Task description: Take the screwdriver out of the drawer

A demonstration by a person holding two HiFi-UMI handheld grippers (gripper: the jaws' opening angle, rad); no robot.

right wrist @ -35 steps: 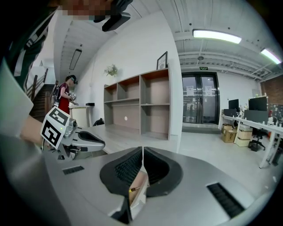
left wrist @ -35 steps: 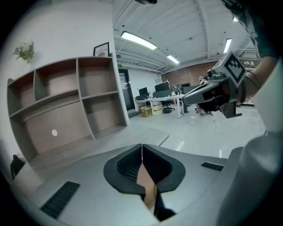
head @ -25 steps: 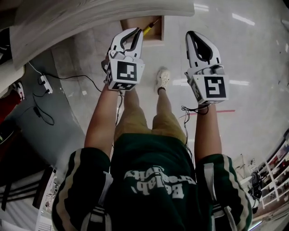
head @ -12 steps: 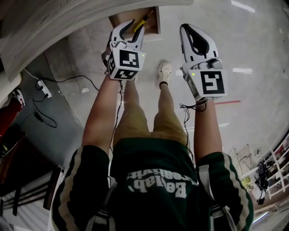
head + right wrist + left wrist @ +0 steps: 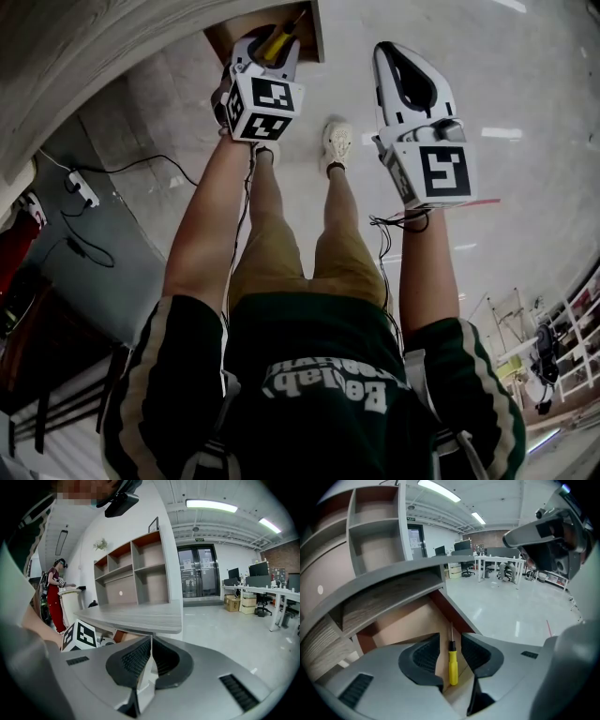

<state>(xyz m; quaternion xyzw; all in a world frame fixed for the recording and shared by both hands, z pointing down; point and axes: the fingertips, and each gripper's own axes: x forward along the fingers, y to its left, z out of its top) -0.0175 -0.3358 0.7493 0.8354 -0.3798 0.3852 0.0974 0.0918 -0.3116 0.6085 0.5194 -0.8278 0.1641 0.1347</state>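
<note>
So, nearest the head camera is a dark green shirt (image 5: 323,375) with white lettering. It sits upside down and I can't read it for sure. Both bare arms reach forward from there.

The right gripper (image 5: 150,641) hangs over the shiny floor (image 5: 525,112), with its jaws pressed together and nothing in them. The left gripper (image 5: 450,640) is down at the open drawer (image 5: 401,620) with its jaws opening. The screwdriver (image 5: 453,667) lies between the pads but neither pad touches it, so no grip there.

The screwdriver lies flat on the drawer bottom, just beside the reddish wall that's on the right in the left gripper view. Its long axis runs straight away from that gripper. The yellow handle is nearest, then a black collar, then the thin metal shaft pointing toward the back of the drawer. Any print on the handle is too small to tell.

Over the drawer is the grey wood-grain desk top (image 5: 136,616), and past that a shelf unit (image 5: 140,569). Farthest off are glass doors (image 5: 197,576) with a small green sign (image 5: 200,539) above them, too tiny to read.
</note>
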